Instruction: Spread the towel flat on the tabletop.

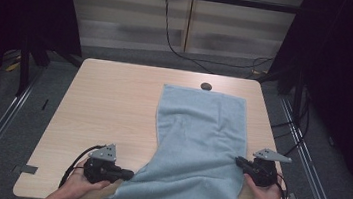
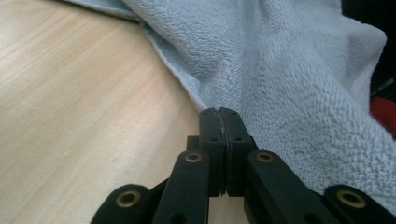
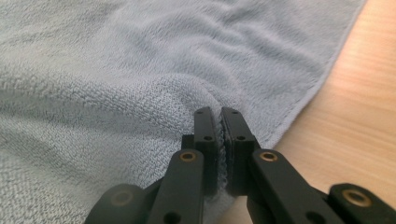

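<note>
I have the towel by both long edges, so I judge this the grasp that opens a fold or a lift. The towel lies on the right half of the table, running from twelve o'clock, just short of a small dark disc, down to six o'clock, where its near end hangs over the table's edge. My left gripper sits at about seven o'clock, touching the left edge; in the left gripper view its jaws are pressed flat together right at the hem, but I cannot tell whether any cloth is between them. My right gripper sits at about four o'clock on the right edge, and in the right gripper view its jaws pinch a ridge of terry that bulges between them. Next, I think, both hands should rise together and carry the near part toward twelve o'clock, keeping level so the cloth does not skew; first I would make sure of the left hold, since a slip there would drop that side.
</note>
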The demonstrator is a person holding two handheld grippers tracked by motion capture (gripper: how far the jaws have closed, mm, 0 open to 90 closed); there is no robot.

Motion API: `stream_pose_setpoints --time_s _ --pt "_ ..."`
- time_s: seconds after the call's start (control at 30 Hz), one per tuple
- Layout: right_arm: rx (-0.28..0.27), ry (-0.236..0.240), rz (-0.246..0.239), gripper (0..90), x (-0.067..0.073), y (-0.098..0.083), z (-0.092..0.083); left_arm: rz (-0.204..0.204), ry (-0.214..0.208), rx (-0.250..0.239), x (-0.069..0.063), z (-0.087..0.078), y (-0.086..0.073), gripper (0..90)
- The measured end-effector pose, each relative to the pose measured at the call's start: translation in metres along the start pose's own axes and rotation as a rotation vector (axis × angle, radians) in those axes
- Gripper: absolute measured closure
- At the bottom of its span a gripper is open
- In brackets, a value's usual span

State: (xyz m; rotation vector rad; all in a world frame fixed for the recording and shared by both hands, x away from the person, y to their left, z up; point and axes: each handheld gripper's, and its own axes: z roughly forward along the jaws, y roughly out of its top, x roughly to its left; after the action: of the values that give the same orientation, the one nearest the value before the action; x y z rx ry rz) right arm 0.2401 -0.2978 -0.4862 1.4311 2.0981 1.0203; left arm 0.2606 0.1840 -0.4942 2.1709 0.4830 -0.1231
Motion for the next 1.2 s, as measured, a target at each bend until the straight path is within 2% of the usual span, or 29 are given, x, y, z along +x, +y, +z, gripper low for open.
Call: stream_pose_setpoints --time_s 0.03,0.07,0.13,0.2,0.23,0.3,0.33,0.43,0.5,0.53,0.57,0.6,0.63,0.7,0.73,0.77,0.8,0.9,0.93,1.03,1.07,1.13,1.17,1.2 --pt "0.0 0.0 0.0 86.0 0.0 0.0 0.0 0.008 0.01 0.016 0.0 -0.002 0.0 89.1" --pt "0.024 0.001 -0.018 86.0 0.005 -0.001 0.005 -0.007 0.008 0.002 0.002 -0.007 0.0 89.1" --pt "0.036 0.012 -0.026 85.9 0.008 -0.001 0.009 -0.059 0.038 -0.024 0.005 -0.017 -0.004 89.2" --pt "0.037 0.045 -0.029 85.8 0.011 -0.001 0.014 -0.09 0.035 -0.049 0.006 -0.029 -0.013 89.3" --pt "0.037 0.045 -0.029 85.8 0.011 -0.001 0.014 -0.09 0.035 -0.049 0.006 -0.029 -0.013 89.3" --pt "0.042 0.07 -0.024 85.6 0.016 0.0 0.018 -0.103 0.028 -0.067 0.004 -0.039 -0.023 89.3" --pt "0.049 0.093 -0.033 85.5 0.022 0.002 0.025 -0.119 0.046 -0.081 0.002 -0.046 -0.028 88.7" --pt "0.058 0.115 -0.061 85.3 0.033 0.007 0.034 -0.131 0.071 -0.117 0.006 -0.05 -0.024 77.3" --pt "0.059 0.124 -0.066 85.3 0.036 0.011 0.039 -0.116 0.115 -0.127 0.014 -0.047 -0.014 69.0" --pt "0.059 0.124 -0.066 85.3 0.036 0.011 0.039 -0.116 0.115 -0.127 0.014 -0.047 -0.014 66.1" --pt "0.051 0.13 -0.064 84.5 0.037 0.013 0.04 -0.117 0.126 -0.133 0.026 -0.042 -0.003 64.9" --pt "0.047 0.134 -0.057 83.9 0.038 0.014 0.04 -0.117 0.126 -0.133 0.026 -0.042 -0.003 64.6" --pt "0.045 0.137 -0.058 82.2 0.038 0.014 0.038 -0.108 0.136 -0.121 0.04 -0.034 0.009 63.4" --pt "0.025 0.163 -0.052 76.8 0.037 0.015 0.034 -0.12 0.163 -0.121 0.054 -0.024 0.021 59.6" --pt "0.014 0.176 -0.051 74.0 0.036 0.016 0.031 -0.131 0.148 -0.117 0.061 -0.019 0.026 57.6" --pt "0.014 0.176 -0.051 74.0 0.036 0.016 0.031 -0.131 0.148 -0.117 0.061 -0.019 0.026 56.6" --pt "-0.012 0.19 -0.039 69.1 0.034 0.019 0.026 -0.135 0.146 -0.117 0.067 -0.013 0.03 55.2" --pt "-0.027 0.198 -0.037 65.1 0.032 0.023 0.024 -0.13 0.165 -0.071 0.081 0.005 0.041 52.1" --pt "-0.023 0.202 -0.035 61.5 0.031 0.027 0.027 -0.13 0.162 -0.045 0.088 0.017 0.046 48.5" --pt "-0.024 0.204 -0.04 56.2 0.028 0.035 0.037 -0.142 0.167 -0.026 0.095 0.031 0.049 45.2" --pt "-0.026 0.208 -0.041 54.8 0.028 0.037 0.04 -0.126 0.186 -0.009 0.096 0.035 0.049 44.7" --pt "-0.023 0.206 -0.038 50.5 0.026 0.042 0.047 -0.111 0.198 -0.015 0.096 0.038 0.049 45.1" --pt "-0.021 0.206 -0.042 50.3 0.026 0.044 0.05 -0.117 0.222 -0.02 0.095 0.04 0.05 45.2" --pt "-0.017 0.204 -0.043 49.7 0.025 0.046 0.053 -0.079 0.261 -0.005 0.091 0.041 0.049 49.6"
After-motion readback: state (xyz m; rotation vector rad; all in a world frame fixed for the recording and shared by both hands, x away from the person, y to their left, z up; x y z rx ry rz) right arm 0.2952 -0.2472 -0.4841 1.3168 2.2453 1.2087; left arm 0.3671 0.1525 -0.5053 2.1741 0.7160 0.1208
